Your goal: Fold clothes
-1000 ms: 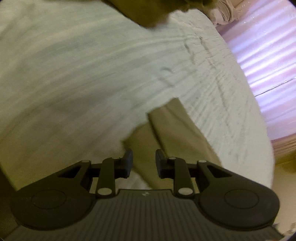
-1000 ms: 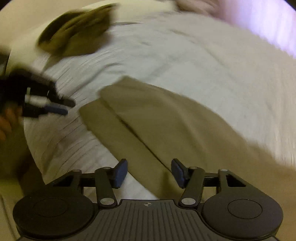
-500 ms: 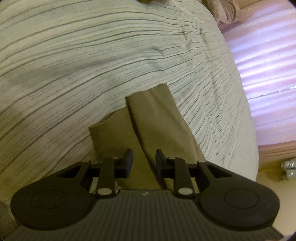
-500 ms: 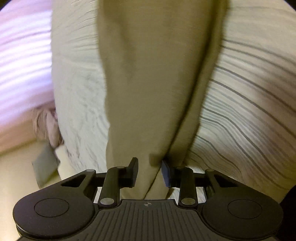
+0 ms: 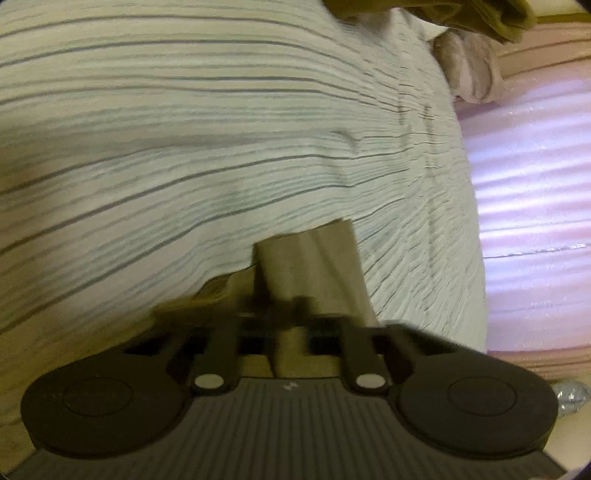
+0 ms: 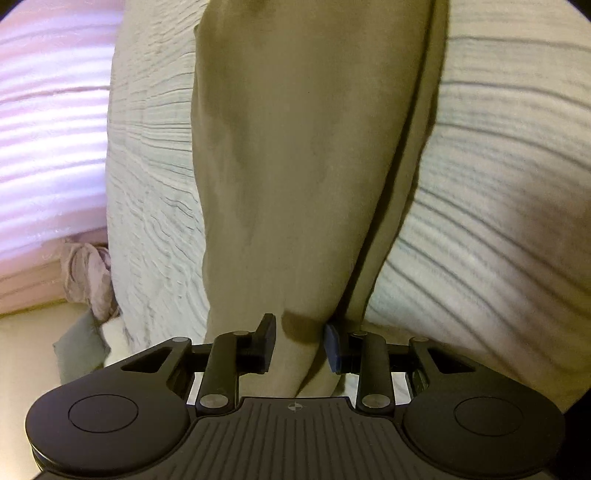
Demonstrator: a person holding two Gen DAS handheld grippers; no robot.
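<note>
Left wrist view shows the left gripper (image 5: pixel 284 306) low over the end of a pair of khaki trousers (image 5: pixel 314 266) that lies on a striped bed cover (image 5: pixel 184 147). The picture is blurred around the fingers (image 5: pixel 255 306), so I cannot tell if they are released or clenched on the cloth; they stand close together with the trouser cloth between and under them. The cut end of the trouser leg points toward the middle of the bed cover, and a second layer of cloth shows at its left side. A darker olive garment (image 5: pixel 480 14) hangs in at the top edge of this view, and a crumpled pinkish cloth (image 5: pixel 469 66) lies by the far right corner of the bed, next to a pink ribbed surface (image 5: pixel 535 184).

Right wrist view shows the right gripper (image 6: pixel 299 343) released, its jaws apart, with a fold of the trousers (image 6: pixel 306 147) passing between them. The trousers run long and straight away from the gripper over the bed cover (image 6: pixel 498 203), with one layer lying over another along the right side. Near the left edge of the bed the pinkish cloth (image 6: pixel 88 280) lies bunched.
</note>
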